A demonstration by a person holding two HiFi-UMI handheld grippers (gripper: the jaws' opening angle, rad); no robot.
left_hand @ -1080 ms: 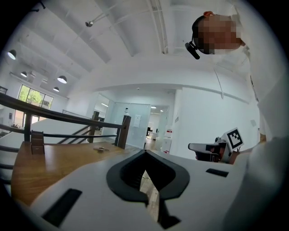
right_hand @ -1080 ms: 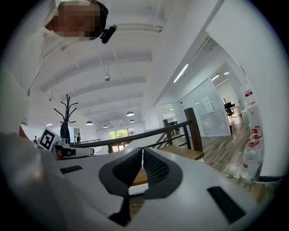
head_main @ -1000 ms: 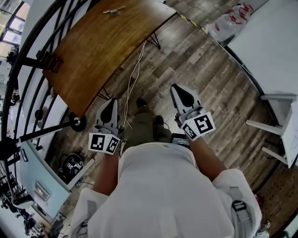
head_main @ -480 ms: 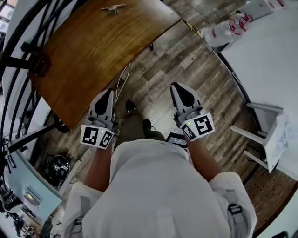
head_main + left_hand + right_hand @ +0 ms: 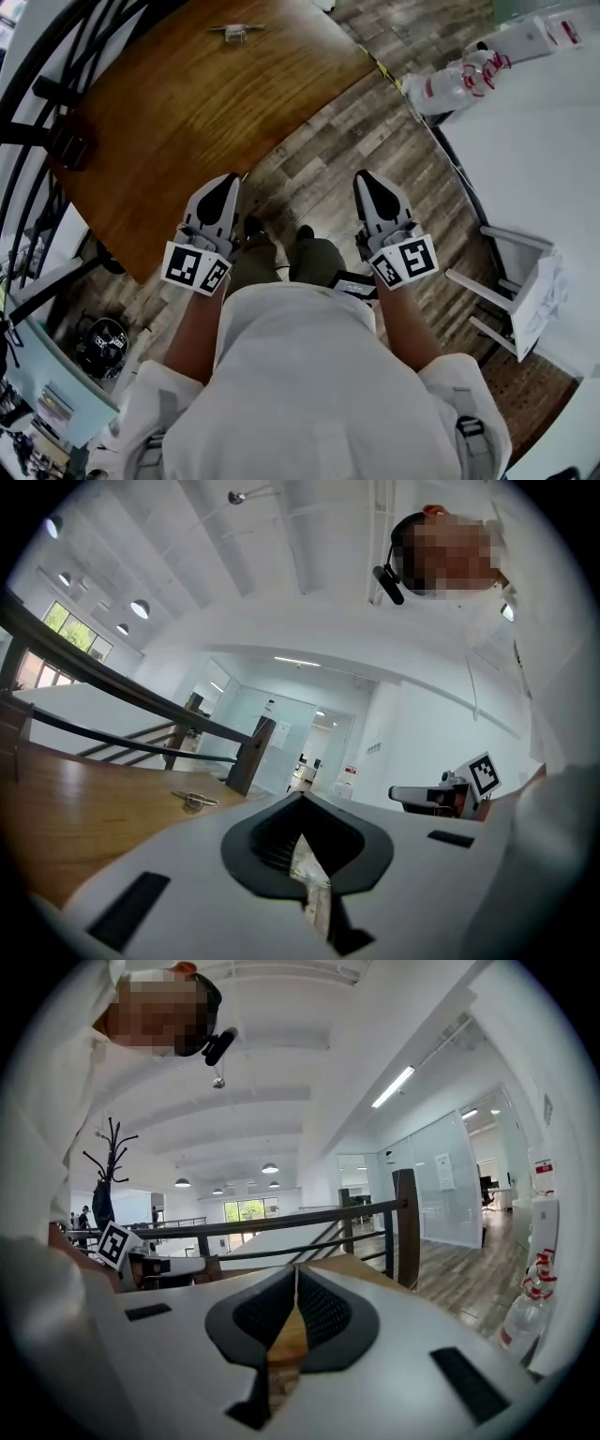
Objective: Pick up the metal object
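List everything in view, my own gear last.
metal object: one, silvery, far end of the wooden table, untouched
wooden table: one, brown, upper left in the head view
railing: one, black, beyond the wooden table
white table: one, right side
plastic bottles: a cluster, clear with red labels, by the white table's corner
floor: grey-brown planks, between the tables
left gripper: one, white and grey, shut, empty, by the wooden table's near edge
right gripper: one, white and grey, shut, empty, over the floor
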